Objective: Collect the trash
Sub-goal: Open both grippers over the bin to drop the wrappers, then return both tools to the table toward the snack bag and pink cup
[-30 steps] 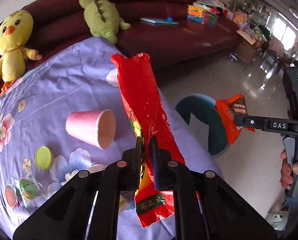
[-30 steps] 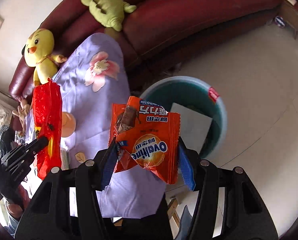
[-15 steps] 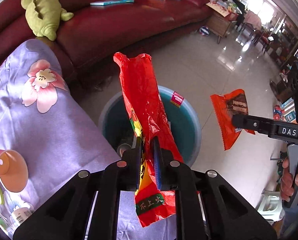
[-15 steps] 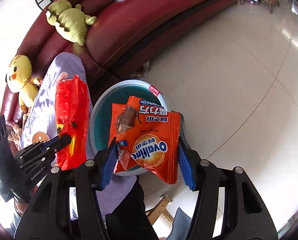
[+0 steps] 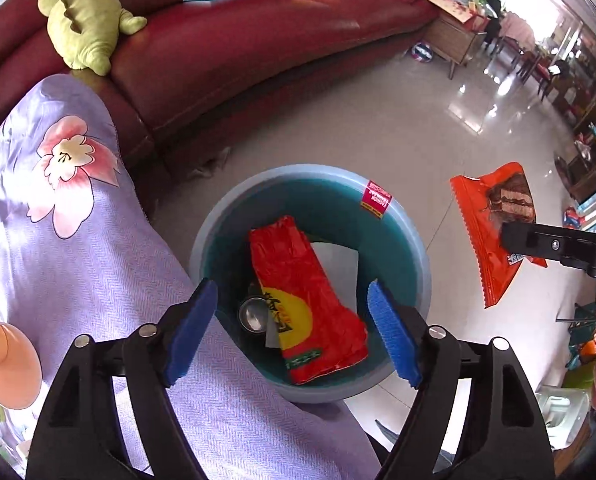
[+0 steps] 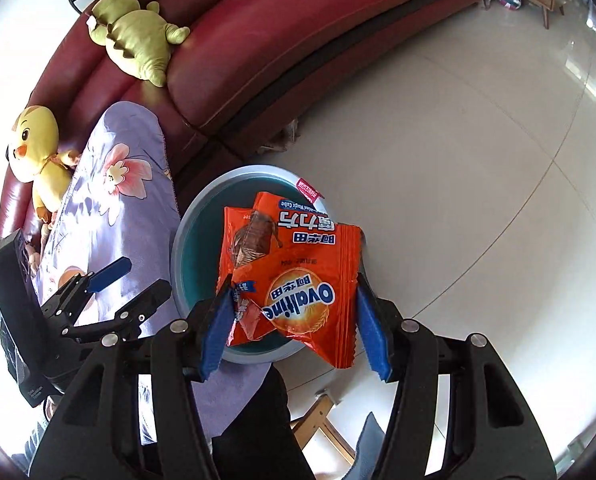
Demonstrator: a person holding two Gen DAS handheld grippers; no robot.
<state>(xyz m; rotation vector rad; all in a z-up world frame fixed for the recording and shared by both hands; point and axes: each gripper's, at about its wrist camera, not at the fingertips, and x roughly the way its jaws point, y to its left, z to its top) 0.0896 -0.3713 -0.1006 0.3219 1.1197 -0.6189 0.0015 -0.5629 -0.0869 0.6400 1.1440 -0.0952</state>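
Observation:
My left gripper [image 5: 294,330] is open and empty above the teal bin [image 5: 411,236] on the floor. The long red wrapper [image 5: 305,300] lies inside the bin beside a metal can [image 5: 254,314] and a white sheet. My right gripper [image 6: 294,324] is shut on an orange Ovaltine packet [image 6: 294,276], held above the bin [image 6: 194,216]. That packet [image 5: 493,232] shows to the right of the bin in the left wrist view, gripped by the right gripper's fingers [image 5: 545,244]. The left gripper [image 6: 122,284] shows open at the left of the right wrist view.
The table with a purple floral cloth [image 5: 78,240] stands left of the bin; a pink cup [image 5: 6,364] lies on it. A dark red sofa [image 5: 258,40] with a green plush [image 5: 82,24] and a yellow chick plush [image 6: 38,152] stands behind. Tiled floor [image 6: 457,160] lies to the right.
My left gripper has opened and the red wrapper has dropped into the bin. The right gripper still holds the Ovaltine packet over the bin.

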